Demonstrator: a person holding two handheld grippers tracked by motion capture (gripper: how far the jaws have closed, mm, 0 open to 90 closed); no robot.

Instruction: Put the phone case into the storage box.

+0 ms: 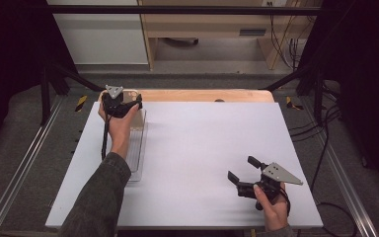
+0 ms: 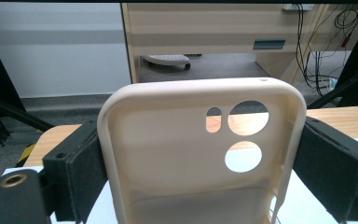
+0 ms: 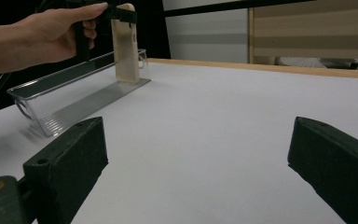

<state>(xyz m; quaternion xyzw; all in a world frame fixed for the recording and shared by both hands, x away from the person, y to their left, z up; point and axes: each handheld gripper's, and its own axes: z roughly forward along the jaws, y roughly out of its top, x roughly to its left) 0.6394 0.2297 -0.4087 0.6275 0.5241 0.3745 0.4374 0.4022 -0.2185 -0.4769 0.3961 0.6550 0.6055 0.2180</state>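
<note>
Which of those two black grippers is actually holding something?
The left gripper, clamped on the cream phone case over the clear tray; the right gripper hangs open.

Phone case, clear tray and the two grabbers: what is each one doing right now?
phone case: upright, clamped by its two sides, its lower end in the tray.
clear tray: lying flat on the table, open on top.
left gripper: shut on the phone case, at the tray's far end.
right gripper: jaws wide apart, holding nothing, above the white table.
</note>
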